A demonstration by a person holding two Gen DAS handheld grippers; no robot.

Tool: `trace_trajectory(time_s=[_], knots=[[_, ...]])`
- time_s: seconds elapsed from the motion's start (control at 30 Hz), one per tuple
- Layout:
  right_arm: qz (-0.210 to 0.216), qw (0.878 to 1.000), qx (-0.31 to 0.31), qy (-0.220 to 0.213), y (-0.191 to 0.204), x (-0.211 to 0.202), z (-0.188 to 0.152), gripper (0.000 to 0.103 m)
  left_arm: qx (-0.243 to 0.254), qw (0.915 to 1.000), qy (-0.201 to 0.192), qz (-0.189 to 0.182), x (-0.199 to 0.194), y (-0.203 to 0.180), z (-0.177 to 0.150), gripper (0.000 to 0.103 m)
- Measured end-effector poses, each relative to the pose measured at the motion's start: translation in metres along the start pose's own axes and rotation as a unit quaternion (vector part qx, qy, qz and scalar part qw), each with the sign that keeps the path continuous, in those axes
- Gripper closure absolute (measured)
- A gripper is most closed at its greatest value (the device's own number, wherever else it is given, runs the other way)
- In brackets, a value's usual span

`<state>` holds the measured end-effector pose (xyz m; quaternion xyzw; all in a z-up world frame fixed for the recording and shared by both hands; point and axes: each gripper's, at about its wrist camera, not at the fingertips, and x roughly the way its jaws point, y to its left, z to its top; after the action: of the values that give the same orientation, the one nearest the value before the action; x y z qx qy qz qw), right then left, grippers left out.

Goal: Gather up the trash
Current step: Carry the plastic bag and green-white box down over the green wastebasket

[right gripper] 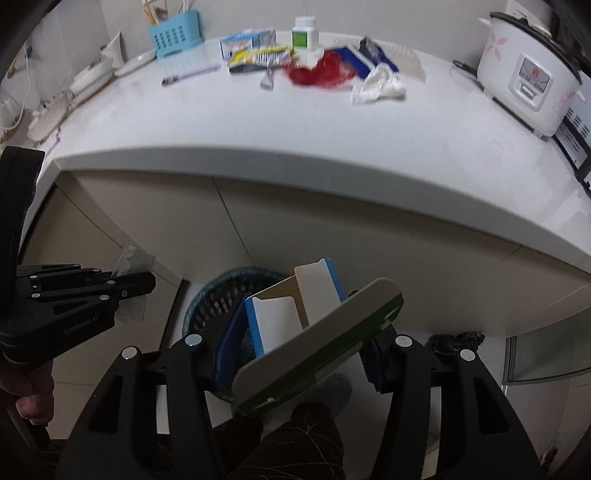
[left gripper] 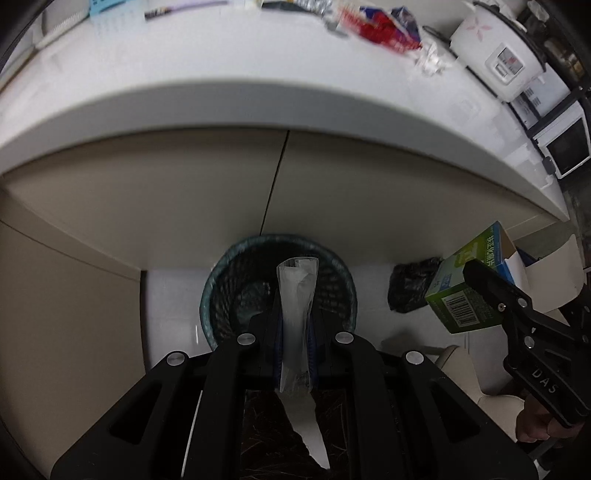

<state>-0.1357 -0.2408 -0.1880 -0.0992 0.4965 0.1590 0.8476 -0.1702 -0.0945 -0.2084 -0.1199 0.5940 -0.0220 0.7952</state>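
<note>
My left gripper [left gripper: 295, 312] is shut on a clear plastic wrapper [left gripper: 297, 291], which stands upright between its pads. It hangs right over a round dark mesh bin [left gripper: 258, 291] on the floor by the cabinet. My right gripper [right gripper: 301, 350] is shut on an opened green, white and blue carton [right gripper: 314, 332], tilted above the bin [right gripper: 218, 299]. In the left wrist view that carton [left gripper: 465, 291] and the right gripper [left gripper: 484, 288] sit to the right of the bin. In the right wrist view the left gripper [right gripper: 147, 286] and its wrapper [right gripper: 135, 260] are at the left.
The white counter [right gripper: 295, 125] juts out above the bin, carrying red netting [right gripper: 317, 72], crumpled white plastic [right gripper: 376, 86], blue wrappers, a small bottle [right gripper: 304, 33], a blue basket [right gripper: 175, 35] and a rice cooker [right gripper: 528, 74]. A black bag [left gripper: 410, 288] lies on the floor. A person's leg [right gripper: 288, 443] is below.
</note>
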Motion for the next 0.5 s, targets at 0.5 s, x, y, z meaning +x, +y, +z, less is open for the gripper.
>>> trace_trajectory(time_s=[0.5], knots=[[-0.019,0.999,0.023,0.031,-0.001,0.014,-0.027,0.051,0.036,0.998,0.05,-0.017,0.069,0.0,-0.014,0.092]])
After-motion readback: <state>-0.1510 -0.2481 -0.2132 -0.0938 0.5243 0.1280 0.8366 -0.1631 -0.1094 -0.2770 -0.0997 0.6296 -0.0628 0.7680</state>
